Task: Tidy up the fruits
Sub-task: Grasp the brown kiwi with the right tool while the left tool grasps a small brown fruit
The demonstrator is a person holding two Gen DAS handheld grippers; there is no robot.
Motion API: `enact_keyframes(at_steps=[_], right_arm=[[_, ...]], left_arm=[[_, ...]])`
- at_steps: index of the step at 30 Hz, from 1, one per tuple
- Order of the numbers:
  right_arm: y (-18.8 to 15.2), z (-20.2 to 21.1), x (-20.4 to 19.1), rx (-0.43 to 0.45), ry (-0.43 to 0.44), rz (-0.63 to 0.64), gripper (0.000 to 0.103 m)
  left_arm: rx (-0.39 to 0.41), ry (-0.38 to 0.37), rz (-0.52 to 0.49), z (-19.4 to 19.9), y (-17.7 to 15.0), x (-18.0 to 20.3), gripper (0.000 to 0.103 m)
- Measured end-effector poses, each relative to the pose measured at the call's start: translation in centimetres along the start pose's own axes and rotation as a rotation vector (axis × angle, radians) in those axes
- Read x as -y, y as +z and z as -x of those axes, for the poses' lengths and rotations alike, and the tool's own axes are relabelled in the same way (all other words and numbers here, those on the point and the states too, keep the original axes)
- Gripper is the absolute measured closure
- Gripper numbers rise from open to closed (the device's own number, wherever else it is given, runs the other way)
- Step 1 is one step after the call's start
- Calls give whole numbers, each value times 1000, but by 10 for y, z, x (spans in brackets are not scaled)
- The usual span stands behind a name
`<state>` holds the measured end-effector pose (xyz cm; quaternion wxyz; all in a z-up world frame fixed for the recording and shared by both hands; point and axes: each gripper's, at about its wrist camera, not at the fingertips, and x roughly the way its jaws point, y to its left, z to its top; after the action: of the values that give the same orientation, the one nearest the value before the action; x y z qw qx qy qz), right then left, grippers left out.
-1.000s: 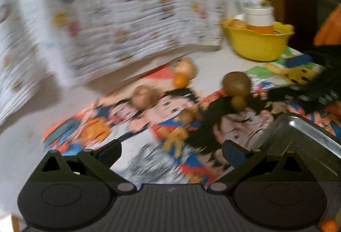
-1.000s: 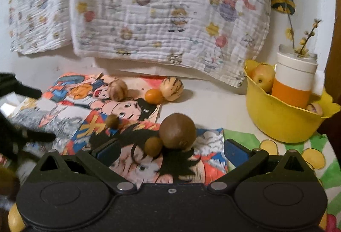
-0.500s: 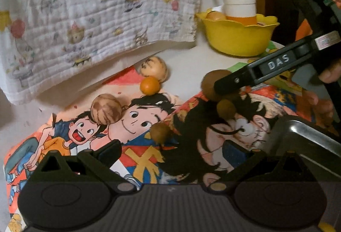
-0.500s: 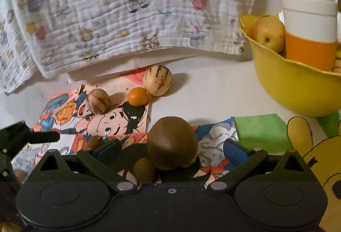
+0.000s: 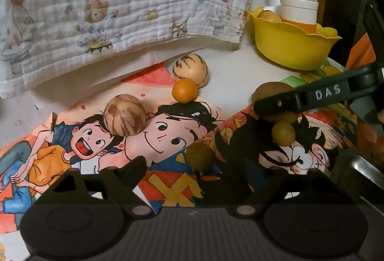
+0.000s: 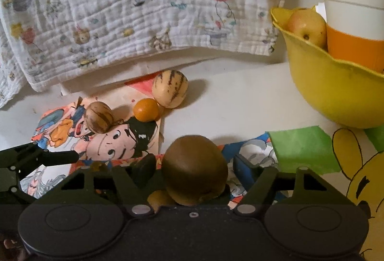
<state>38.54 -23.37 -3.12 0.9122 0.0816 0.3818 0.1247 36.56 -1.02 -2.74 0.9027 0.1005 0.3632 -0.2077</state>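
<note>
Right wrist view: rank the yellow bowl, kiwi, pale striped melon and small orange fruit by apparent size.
1. yellow bowl
2. kiwi, though nearness to the camera inflates it
3. pale striped melon
4. small orange fruit

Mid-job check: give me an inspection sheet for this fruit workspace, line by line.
Surface: white table under cartoon drawings.
Job's things: large kiwi, two small brown fruits, two striped melons, small orange; apple in yellow bowl.
Clutter: orange-and-white cup in the bowl.
Grippers: right gripper closing around the large kiwi, pads not touching; left gripper closing, one small brown fruit ahead.
Cables: nothing seen.
Surroundings: printed blanket behind.
</note>
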Motion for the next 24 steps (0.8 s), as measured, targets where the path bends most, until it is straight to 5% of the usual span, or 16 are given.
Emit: enact_keyframes(at_steps=[3,8,15,24], right_arm=[[-1,-2,-2,2,-7,15,42],[-2,-2,-4,2,-6,52,43],[-3,-2,-3,15,3,63,43],[-3,7,3,50,48,32,44]], left_arm=[[-2,5,1,-5,2,1,25],[3,6,-13,-11,5,5,39],[7,-20,-15,-11,6,8,73],[0,-8,13,3,11,14,74]])
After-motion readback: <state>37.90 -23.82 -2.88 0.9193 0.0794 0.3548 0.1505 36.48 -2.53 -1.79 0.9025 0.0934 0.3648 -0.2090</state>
